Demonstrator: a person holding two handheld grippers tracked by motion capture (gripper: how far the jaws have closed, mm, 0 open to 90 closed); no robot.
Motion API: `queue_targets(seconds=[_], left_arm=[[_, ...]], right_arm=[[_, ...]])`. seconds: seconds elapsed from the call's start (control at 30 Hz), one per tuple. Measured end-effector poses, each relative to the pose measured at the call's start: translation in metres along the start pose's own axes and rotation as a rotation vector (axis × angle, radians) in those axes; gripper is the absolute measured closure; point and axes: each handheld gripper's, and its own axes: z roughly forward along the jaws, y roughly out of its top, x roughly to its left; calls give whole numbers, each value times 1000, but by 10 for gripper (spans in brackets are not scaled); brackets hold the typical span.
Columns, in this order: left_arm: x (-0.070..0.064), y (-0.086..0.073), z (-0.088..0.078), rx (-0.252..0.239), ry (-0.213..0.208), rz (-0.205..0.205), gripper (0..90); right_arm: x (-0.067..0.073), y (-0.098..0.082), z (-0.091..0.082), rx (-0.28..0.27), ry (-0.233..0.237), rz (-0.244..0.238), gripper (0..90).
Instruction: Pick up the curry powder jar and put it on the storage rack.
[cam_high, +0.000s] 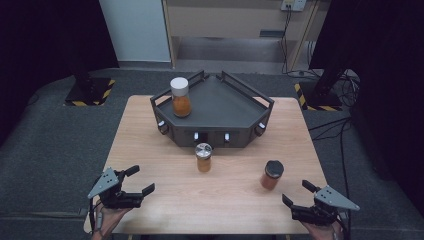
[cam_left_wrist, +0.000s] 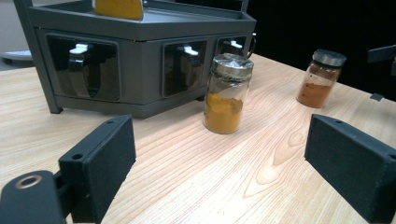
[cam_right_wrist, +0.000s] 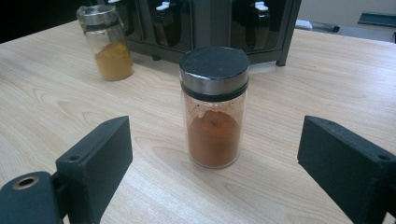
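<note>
Spice jars are seen standing upright on the wooden table (cam_high: 150, 150): a silver-lidded jar (cam_high: 203, 157) of yellow powder just in front of the grey rack (cam_high: 215, 117), and a black-lidded jar (cam_high: 271, 174) of red-brown powder toward the right. A 3rd, white-lidded jar (cam_high: 180, 97) is set on the rack's top. The right gripper (cam_high: 298, 193) is held low at the near right corner, angled toward the black-lidded jar, its jaws spread with the jar ahead of them, untouched. The left gripper (cam_high: 139, 180) is held at the near left edge, jaws spread and empty, pointed toward the silver-lidded jar.
</note>
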Motion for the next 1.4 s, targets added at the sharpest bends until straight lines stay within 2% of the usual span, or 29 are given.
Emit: queue_targets(seconds=[0.3,0.53,0.73,0.9,1.4], left_arm=[[5,-7,-2,8,-3,2,80],[13,-13,-3,-5,-21,-34,70],[12,-13,-4,-3,-11,-22,59],[12,-14,-6,-2,-2,-29,53],[11,-12,-3,15,-17,-2,55]], right_arm=[[0,0,0,1,2,-2,100],[0,0,0,0,3,-5,100],[1,0,1,0,2,-4,100],[0,0,1,-1,3,-5,100],[0,0,1,1,5,-4,100]])
